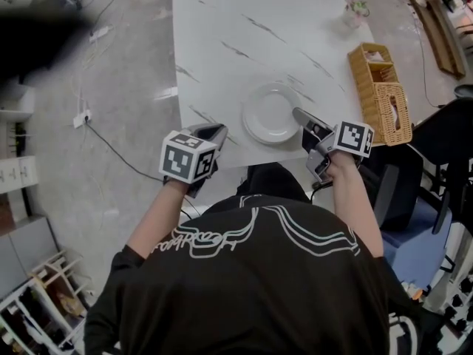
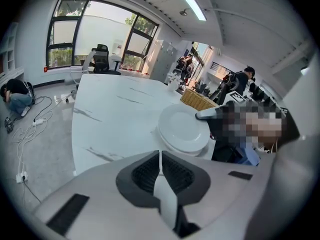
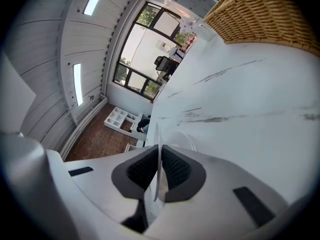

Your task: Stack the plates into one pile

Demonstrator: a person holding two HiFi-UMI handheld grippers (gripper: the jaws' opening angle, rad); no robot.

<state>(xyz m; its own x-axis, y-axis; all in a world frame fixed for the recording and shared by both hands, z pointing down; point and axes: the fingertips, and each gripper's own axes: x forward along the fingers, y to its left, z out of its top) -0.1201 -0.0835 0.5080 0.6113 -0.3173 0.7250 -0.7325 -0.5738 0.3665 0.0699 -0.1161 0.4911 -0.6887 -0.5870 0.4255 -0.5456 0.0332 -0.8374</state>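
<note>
Plate (image 1: 270,115) rim clamped: only right gripper view shows.

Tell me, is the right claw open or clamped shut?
Shut on the plate: in its own view the right gripper pinches the plate's thin white rim, with no gap.

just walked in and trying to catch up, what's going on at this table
A person stands at a white marble table with a gripper in each hand, stacking plates. The right gripper has its fingers shut on the rim of a white plate close to the table's near edge. In the left gripper view that plate seems to rest on another plate. The left gripper is shut and empty, by the table's near left corner. A wicker basket stands off to the right.
</note>
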